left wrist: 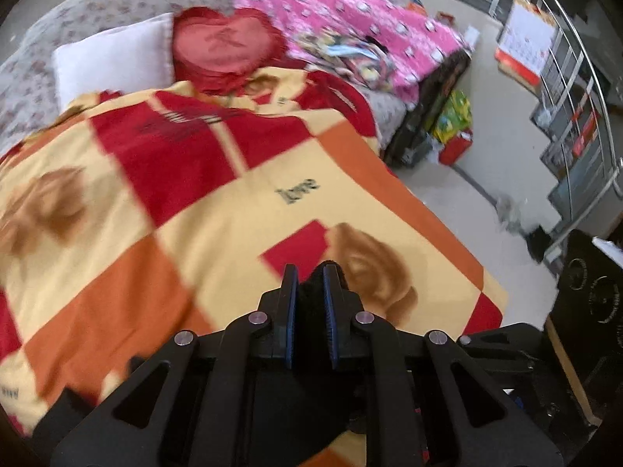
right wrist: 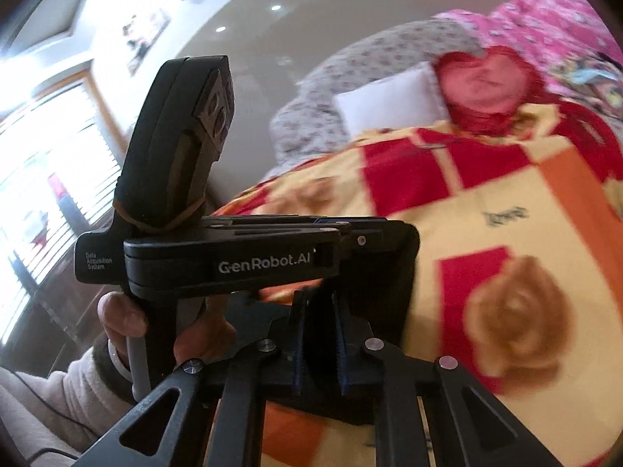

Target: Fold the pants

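Black pants fabric (left wrist: 311,303) is pinched between my left gripper's (left wrist: 310,272) blue-padded fingers, held above the bed's checked blanket (left wrist: 194,214). In the right wrist view my right gripper (right wrist: 320,299) is shut on black fabric (right wrist: 319,330) too, and the pants hang as a dark sheet (right wrist: 393,292) below the other hand-held device (right wrist: 233,260), which crosses the view sideways right in front. The rest of the pants is hidden behind the gripper bodies.
The bed carries a red, yellow and orange blanket, a red heart cushion (left wrist: 229,46), a white pillow (left wrist: 117,58) and a pink quilt (left wrist: 350,11). Floor with boxes and bags (left wrist: 455,124) lies right of the bed; a metal railing (left wrist: 576,89) stands beyond.
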Motion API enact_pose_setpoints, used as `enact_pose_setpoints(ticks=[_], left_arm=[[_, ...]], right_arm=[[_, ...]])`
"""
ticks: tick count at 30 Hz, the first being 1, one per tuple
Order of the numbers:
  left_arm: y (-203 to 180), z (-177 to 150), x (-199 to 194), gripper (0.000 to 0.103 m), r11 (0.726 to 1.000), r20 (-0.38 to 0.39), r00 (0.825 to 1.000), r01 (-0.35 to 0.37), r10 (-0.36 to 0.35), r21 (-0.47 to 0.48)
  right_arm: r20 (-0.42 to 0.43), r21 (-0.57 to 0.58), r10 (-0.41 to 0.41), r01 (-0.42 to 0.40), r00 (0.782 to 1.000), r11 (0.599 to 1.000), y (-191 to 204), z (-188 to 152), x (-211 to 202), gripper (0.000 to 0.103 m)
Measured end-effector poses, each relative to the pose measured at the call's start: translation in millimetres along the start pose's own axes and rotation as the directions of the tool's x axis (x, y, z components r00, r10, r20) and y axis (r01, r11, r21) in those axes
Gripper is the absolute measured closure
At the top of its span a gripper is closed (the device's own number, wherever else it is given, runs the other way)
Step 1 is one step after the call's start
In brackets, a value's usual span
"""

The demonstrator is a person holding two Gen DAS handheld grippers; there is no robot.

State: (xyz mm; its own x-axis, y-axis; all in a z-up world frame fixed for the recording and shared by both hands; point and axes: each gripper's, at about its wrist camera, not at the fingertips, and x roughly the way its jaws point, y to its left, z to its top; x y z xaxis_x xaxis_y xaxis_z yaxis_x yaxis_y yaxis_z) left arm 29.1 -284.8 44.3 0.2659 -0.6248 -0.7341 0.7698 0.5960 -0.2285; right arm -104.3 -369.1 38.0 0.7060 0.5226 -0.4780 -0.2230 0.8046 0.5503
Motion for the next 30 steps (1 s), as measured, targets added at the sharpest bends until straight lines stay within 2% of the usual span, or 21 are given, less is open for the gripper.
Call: enact_pose_setpoints(ticks=[3, 6, 8, 10, 12, 14, 15, 16, 17, 18, 21, 23, 26, 30], left_arm=[[26, -16, -17, 0.093, 0.998, 0.013, 0.999, -0.031, 0.031, -0.052], [54, -39, -24, 0.093, 0.990, 0.005, 0.999, -0.052, 0.053, -0.130], [71, -53, -22, 0.093, 0.981, -0.015, 0.998, -0.064, 0.062, -0.184], [81, -63, -18, 0.093, 0.975, -0.029, 0.998, -0.063, 0.058, -0.213], [83, -68, -15, 0.093, 0.973, -0.034, 0.998, -0.051, 0.045, -0.224], [79, -68, -13, 0.093, 0.975, -0.035, 0.999, -0.046, 0.040, -0.217], [75, -67, -11, 0.093, 0.978, -0.035, 0.999, -0.040, 0.033, -0.207], [69, -65, -9, 0.093, 0.981, -0.039, 0.999, -0.031, 0.024, -0.192], [63, -63, -6, 0.093, 0.984, -0.045, 0.999, -0.024, 0.016, -0.175], [56, -61, -2, 0.093, 0.987, -0.050, 0.999, -0.022, 0.014, -0.158], [37, -55, 12, 0.093, 0.994, -0.067, 0.998, -0.021, 0.014, -0.111], [25, -49, 26, 0.093, 0.996, -0.089, 0.996, -0.015, 0.008, -0.085], [12, -37, 53, 0.083, 0.998, -0.156, 0.987, 0.016, -0.025, -0.056], [5, -22, 80, 0.061, 0.997, -0.190, 0.981, 0.038, -0.050, -0.067]], right_arm=[[-0.049, -0.054, 0.020, -0.022, 0.999, 0.998, 22, -4, 31, 0.096], [-0.111, -0.040, 0.062, -0.067, 0.992, 0.997, 30, -12, 63, 0.097], [-0.136, -0.066, 0.020, -0.030, 0.990, 0.997, 32, -17, 71, 0.097], [-0.112, -0.026, 0.038, -0.041, 0.993, 0.999, 27, -16, 59, 0.097], [-0.085, -0.004, -0.006, 0.006, 0.996, 1.000, 16, -11, 35, 0.095], [-0.060, -0.010, -0.129, 0.129, 0.990, 0.992, 0, -10, 4, 0.091], [-0.051, -0.006, -0.165, 0.165, 0.985, 0.986, -8, -10, -10, 0.084], [-0.043, 0.014, -0.211, 0.212, 0.977, 0.977, -19, -13, -25, 0.067], [-0.038, 0.042, -0.248, 0.250, 0.968, 0.967, -30, -16, -36, 0.055], [-0.036, 0.087, -0.281, 0.284, 0.959, 0.955, -46, -22, -49, 0.050], [-0.070, 0.229, -0.312, 0.320, 0.947, 0.919, -86, -39, -68, 0.050], [-0.079, 0.279, -0.290, 0.301, 0.954, 0.912, -103, -44, -69, 0.049], [-0.090, 0.296, -0.267, 0.282, 0.960, 0.913, -114, -49, -60, 0.049], [-0.116, 0.293, -0.230, 0.255, 0.966, 0.922, -120, -61, -52, 0.049]])
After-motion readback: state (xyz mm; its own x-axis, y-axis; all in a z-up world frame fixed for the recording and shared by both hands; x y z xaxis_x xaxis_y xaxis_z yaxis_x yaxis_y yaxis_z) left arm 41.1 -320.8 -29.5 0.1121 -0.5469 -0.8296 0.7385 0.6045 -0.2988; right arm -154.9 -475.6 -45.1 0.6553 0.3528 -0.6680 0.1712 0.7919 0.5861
